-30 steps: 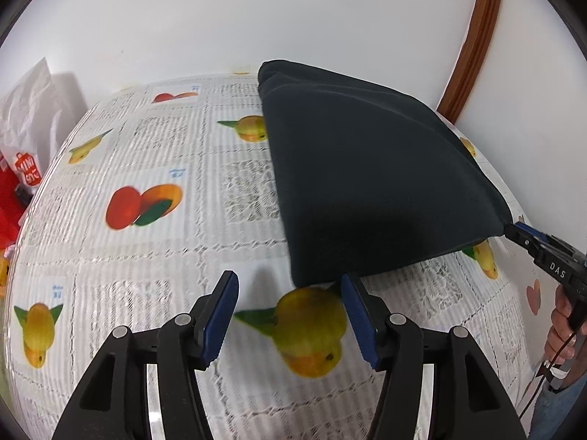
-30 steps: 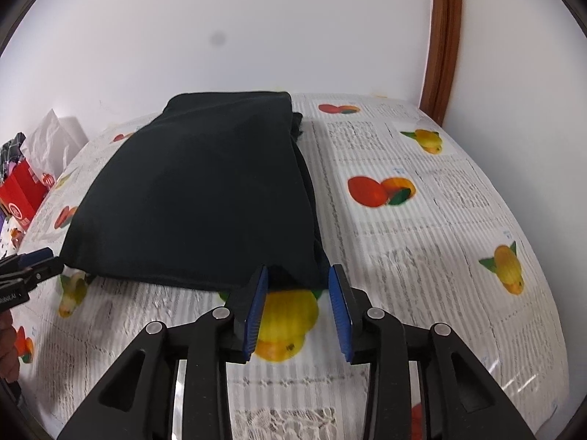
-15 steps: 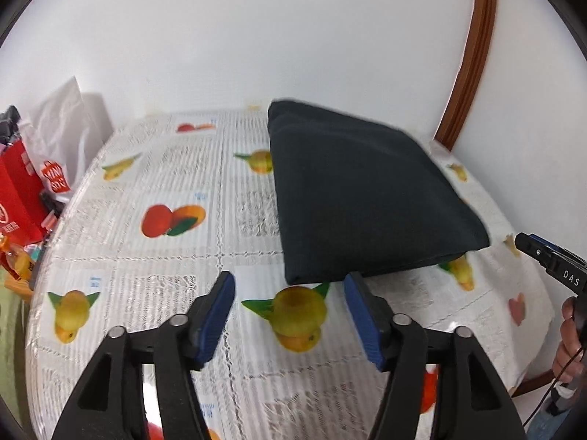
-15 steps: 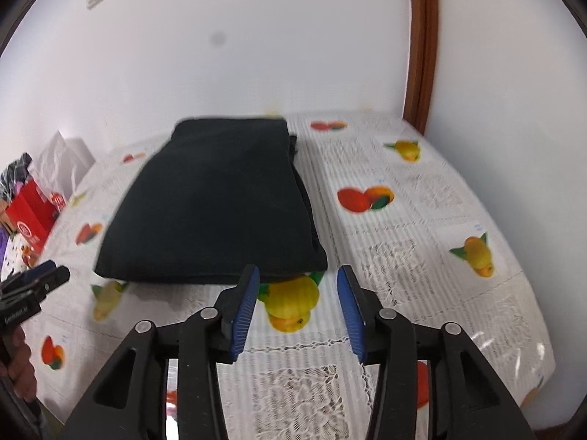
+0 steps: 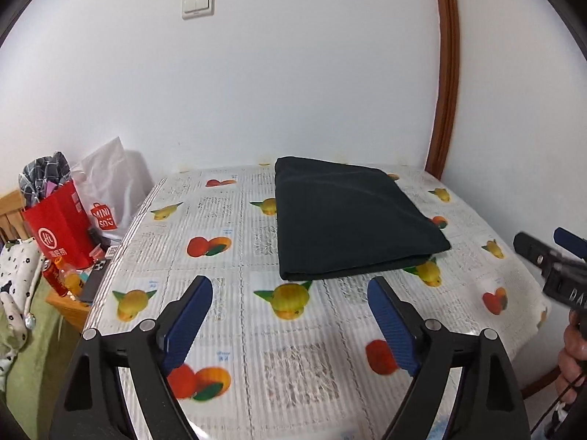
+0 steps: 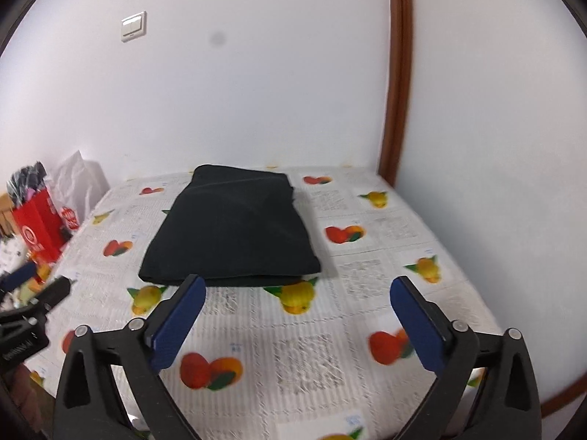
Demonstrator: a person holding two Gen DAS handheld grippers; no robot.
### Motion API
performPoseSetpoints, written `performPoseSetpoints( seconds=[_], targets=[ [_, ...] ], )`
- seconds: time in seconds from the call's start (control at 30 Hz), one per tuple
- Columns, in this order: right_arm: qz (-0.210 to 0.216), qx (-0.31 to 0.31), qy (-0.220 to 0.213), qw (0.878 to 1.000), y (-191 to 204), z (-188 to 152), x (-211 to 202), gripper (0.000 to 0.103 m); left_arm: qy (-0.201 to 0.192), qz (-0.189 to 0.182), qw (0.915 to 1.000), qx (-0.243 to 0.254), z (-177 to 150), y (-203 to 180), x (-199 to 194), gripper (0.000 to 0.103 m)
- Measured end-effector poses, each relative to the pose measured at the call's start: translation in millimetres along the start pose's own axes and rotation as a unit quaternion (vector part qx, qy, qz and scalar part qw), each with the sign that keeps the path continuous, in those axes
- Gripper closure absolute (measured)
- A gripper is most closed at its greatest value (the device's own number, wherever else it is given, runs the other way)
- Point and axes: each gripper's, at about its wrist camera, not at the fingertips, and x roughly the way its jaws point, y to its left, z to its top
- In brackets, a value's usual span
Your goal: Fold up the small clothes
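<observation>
A dark folded garment point(image 5: 348, 220) point(image 6: 234, 231) lies flat on the fruit-print tablecloth point(image 5: 286, 366) point(image 6: 367, 275), toward the far wall. My left gripper point(image 5: 290, 289) hangs above the near part of the table, well short of the garment, its jaws opening with nothing between them. My right gripper point(image 6: 293, 289) is likewise drawn back from the garment's near edge, jaws opening wide and empty. In the left wrist view the right gripper point(image 5: 550, 256) shows at the right edge, held by a hand point(image 5: 574, 352). In the right wrist view the left gripper point(image 6: 33, 293) shows at the left edge.
A red paper bag point(image 5: 58, 231) point(image 6: 36, 227) and a white plastic bag point(image 5: 110, 190) stand left of the table on a low wooden stand, with small bottles and a phone point(image 5: 93, 278). A white wall and a brown door frame point(image 5: 445, 110) bound the far and right sides.
Both grippers let go of the garment's near corners, opened wider, and pulled back and up. The garment now lies flat and folded on the table, further away in both views.
</observation>
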Motion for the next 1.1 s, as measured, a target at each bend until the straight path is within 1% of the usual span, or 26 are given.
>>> performPoseSetpoints(
  seconds=[0.13,0.27,0.4,0.57,0.77,1.1],
  targets=[
    [-0.01,-0.006,0.004,1.0,-2,-15,-22,0.001,-0.001,-0.007,1.0,-0.001,-8,-4,-21,0.015],
    [-0.023,-0.005,0.006,1.0,-6,-25,-38,0.001,-0.008,-0.003,0.9999,0.007,-17,-9,-40,0.014],
    [-0.021,0.0,0.0,1.0,-10,-29,-51,0.0,-0.019,0.003,0.9998,0.011,-22,-12,-53,0.013],
    [-0.01,0.002,-0.001,1.0,-12,-33,-56,0.001,-0.022,0.005,0.9996,0.019,-23,-17,-57,0.013],
    [-0.014,0.002,-0.004,1.0,-13,-33,-58,0.001,-0.029,0.017,0.9994,0.013,-24,-17,-61,0.013],
    [-0.016,0.009,-0.002,1.0,-17,-34,-59,0.0,-0.03,0.016,0.9994,0.012,-23,-18,-63,0.013]
  ],
)
